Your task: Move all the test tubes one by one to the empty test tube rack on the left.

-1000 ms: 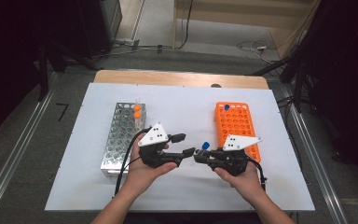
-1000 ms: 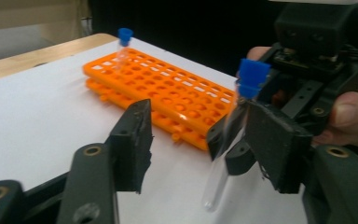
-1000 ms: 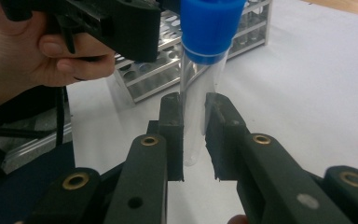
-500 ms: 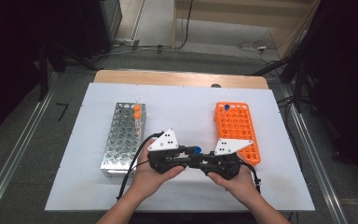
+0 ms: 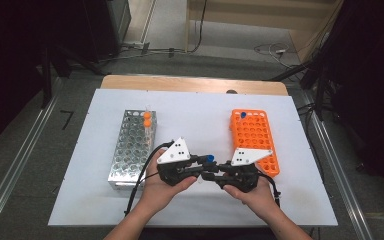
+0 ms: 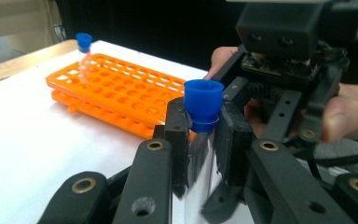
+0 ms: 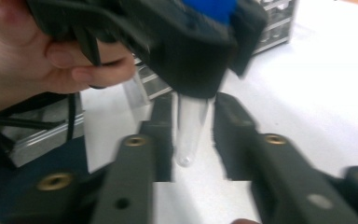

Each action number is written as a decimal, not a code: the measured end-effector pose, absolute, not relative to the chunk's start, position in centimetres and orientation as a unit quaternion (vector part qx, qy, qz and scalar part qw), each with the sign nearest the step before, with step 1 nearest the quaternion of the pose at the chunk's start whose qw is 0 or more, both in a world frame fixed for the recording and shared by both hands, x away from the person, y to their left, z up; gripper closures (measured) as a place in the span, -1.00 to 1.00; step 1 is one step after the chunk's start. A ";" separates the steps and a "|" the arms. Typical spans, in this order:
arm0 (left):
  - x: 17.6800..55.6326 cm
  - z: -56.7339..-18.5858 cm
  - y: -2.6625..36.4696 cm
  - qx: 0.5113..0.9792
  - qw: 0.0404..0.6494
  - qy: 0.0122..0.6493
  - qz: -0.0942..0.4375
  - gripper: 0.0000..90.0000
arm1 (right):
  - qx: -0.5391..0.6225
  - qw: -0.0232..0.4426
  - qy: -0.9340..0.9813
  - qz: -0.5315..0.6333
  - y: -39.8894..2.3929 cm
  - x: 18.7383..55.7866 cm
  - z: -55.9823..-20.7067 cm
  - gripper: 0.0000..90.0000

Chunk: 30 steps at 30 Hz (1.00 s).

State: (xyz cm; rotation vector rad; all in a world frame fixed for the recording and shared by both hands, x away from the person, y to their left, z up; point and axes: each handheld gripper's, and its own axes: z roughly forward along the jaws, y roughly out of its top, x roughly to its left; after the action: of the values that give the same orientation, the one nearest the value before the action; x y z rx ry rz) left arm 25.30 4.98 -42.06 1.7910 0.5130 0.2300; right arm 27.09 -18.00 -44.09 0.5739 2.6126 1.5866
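Since 1 second ago the 2 grippers have met over the white table [image 5: 105,200], and the blue-capped test tube [image 6: 203,112], then carried by the right gripper [image 5: 215,175], now sits pinched just under its cap by the left gripper [image 5: 206,167], whose jaws have just closed on it. The right gripper's jaws have just been opening and stand spread, the tube's clear lower end [image 7: 189,133] hanging between them untouched. The orange rack [image 5: 254,137] lies at 2 o'clock of the grippers, the metal rack [image 5: 130,150] at 9 o'clock.
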 end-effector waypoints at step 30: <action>27.6 -40.7 14.1 0.699 0.597 0.331 0.211 0.71 | 0.254 0.081 0.808 0.525 -25.5 30.2 -43.6 -1.00</action>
State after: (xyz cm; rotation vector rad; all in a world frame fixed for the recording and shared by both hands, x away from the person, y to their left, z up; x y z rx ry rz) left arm 27.56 14.11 -40.74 1.6231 0.7682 0.4896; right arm 30.15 -25.46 -43.60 0.7601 2.4158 1.5708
